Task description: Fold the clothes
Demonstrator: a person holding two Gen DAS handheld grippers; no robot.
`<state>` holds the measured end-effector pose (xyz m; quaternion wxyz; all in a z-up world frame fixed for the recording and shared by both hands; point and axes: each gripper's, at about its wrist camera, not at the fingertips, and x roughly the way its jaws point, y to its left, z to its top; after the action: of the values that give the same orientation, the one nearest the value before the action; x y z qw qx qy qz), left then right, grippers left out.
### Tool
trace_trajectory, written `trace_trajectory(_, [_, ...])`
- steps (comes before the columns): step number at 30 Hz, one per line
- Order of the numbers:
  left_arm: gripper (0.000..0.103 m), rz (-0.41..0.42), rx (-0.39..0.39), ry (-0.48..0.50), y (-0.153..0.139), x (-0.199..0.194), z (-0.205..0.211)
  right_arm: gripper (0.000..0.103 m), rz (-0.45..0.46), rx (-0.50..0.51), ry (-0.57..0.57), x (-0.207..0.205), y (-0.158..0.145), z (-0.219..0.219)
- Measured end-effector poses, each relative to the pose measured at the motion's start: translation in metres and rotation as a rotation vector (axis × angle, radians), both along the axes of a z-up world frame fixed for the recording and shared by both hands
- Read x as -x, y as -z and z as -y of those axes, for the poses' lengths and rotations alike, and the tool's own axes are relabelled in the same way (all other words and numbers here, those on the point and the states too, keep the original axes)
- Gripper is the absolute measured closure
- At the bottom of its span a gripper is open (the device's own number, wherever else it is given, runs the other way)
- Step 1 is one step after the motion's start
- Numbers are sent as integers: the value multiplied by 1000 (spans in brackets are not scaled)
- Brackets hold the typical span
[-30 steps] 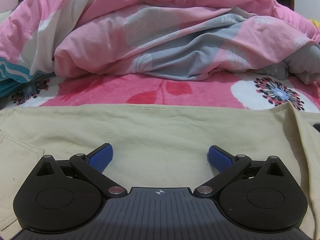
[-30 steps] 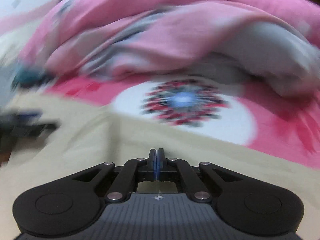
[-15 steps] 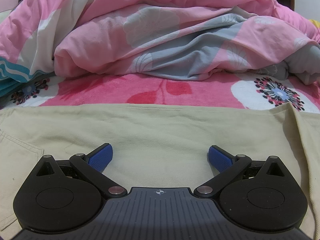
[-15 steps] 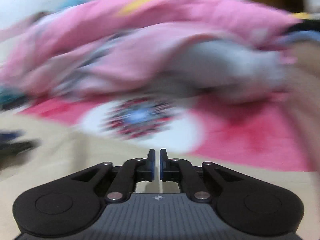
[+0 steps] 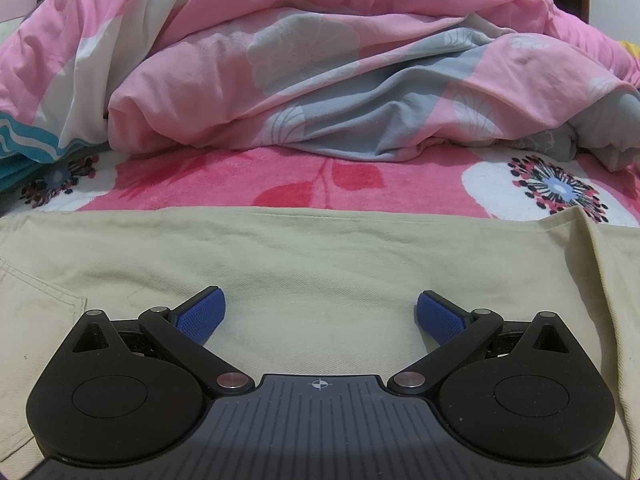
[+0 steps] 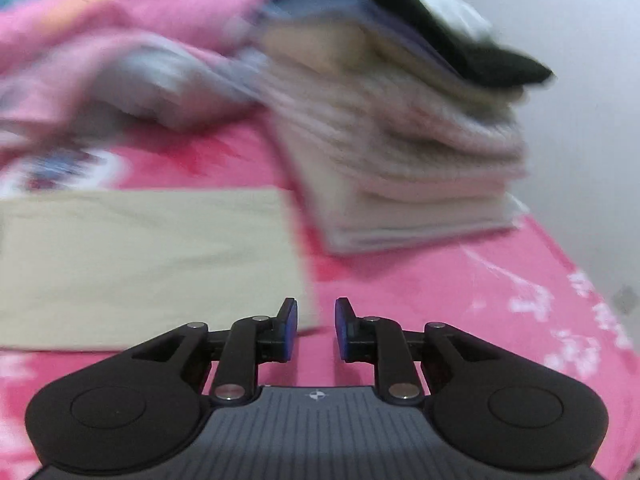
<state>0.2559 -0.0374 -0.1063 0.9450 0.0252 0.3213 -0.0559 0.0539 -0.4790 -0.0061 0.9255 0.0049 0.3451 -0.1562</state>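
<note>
Both tools unclenched, empty; right tool [image 6: 316, 330] just widened; only right view shows folded stack [image 6: 404, 160].

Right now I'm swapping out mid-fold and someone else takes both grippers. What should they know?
Left gripper: wide open, empty, hovering low over the beige trousers.
Right gripper: jaws have just been opening, nothing between them, by the trousers' right edge; view blurred.
Trousers lie flat on the pink floral blanket, one fold at their right end.
Stack of folded clothes sits on the right.
Left: finish folding the trousers, probably add them to the stack.
</note>
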Motion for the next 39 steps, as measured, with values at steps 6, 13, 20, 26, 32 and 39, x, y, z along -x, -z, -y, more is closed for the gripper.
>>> trace_trajectory(6, [0,0,3,1,0,0,-1,47,33,-178,-597,14,-24,-155])
trace_trajectory(13, [0,2,9,1,0,-1,-2,47,-109,-214,-1054,29,-2,-293])
trace_trajectory(20, [0,4,20,1,-1,0,-3,77,-182,-42,-1081,45,31,-329])
trace_trajectory(26, [0,4,23,1,-1,0,-3,84,-46,-53,-896,47,0,-284])
trace_trajectory(32, [0,5,22,0,-1,0,-3,84,153,-82,-582,23,-60,-184])
trace_trajectory(39, [0,4,18,0,-1,0,-3,84,201,17,-315,-22,-82,-78])
